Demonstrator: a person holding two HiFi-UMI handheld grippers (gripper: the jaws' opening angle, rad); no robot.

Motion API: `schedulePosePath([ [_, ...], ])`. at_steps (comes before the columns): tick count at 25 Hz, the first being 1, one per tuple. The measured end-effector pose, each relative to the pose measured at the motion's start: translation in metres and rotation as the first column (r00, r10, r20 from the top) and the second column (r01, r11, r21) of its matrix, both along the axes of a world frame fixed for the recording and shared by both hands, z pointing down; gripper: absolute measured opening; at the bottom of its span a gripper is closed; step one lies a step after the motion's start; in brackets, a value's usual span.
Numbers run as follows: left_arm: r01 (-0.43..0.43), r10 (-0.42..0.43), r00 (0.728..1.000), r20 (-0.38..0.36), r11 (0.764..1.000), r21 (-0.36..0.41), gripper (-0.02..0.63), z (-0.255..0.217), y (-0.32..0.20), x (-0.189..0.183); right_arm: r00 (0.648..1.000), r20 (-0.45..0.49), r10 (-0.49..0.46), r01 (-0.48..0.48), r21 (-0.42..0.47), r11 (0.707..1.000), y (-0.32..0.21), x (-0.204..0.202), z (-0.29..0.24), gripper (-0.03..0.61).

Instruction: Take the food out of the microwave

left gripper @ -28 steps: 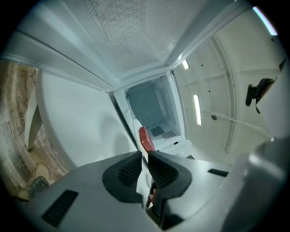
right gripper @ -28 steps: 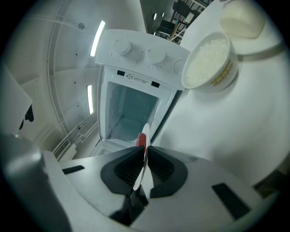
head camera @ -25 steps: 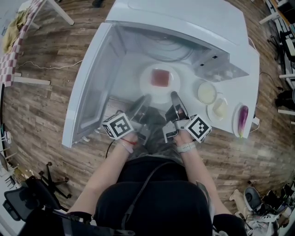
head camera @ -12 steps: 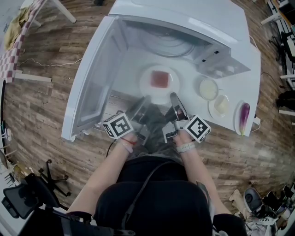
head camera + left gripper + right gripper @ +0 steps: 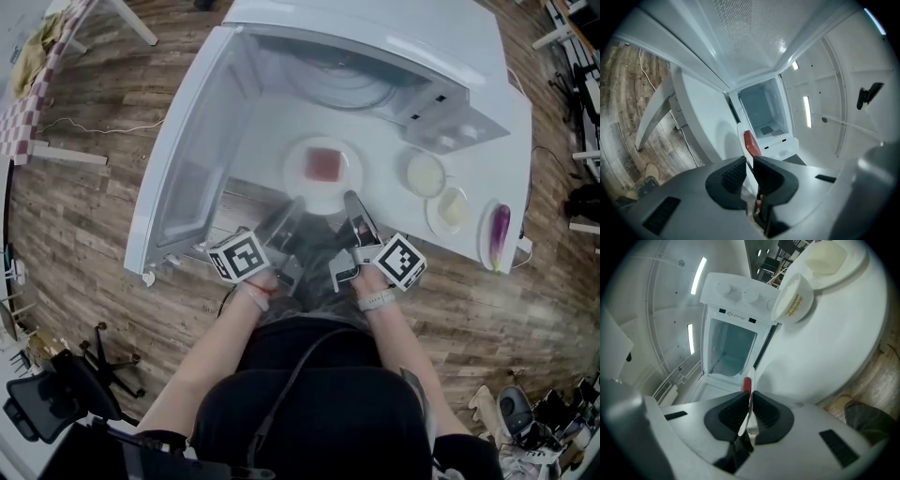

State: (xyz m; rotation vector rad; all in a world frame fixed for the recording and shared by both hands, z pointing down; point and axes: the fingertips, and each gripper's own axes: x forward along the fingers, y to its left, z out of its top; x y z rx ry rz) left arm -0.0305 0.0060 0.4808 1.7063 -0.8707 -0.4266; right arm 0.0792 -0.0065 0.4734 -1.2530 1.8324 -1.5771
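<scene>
Plate (image 5: 298,171) nearer, left tool (image 5: 292,212), right tool (image 5: 353,207) gripping

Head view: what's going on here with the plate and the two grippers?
A person holds a plate of red food with both grippers. The left gripper and right gripper each have their fingers shut on its near rim. The plate sits just outside the open, empty microwave, over the table; whether it rests there is unclear.

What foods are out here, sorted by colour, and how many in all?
Red food, on the big plate: 1
Pale food, on the small plate: 1
Purple eggplant: 1
Total: 3
Bowl contents unclear, not counted.
</scene>
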Motion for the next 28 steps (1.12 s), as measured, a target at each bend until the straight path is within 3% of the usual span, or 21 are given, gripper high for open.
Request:
schedulePosePath([
  [28, -0.01, 0.01, 1.0, 0.012, 0.999, -0.045, 0.046, 0.024, 0.031, -0.002, 1.0, 0.012, -0.023, 0.024, -0.041, 0.999, 0.031, -0.002, 0.022, 0.041],
])
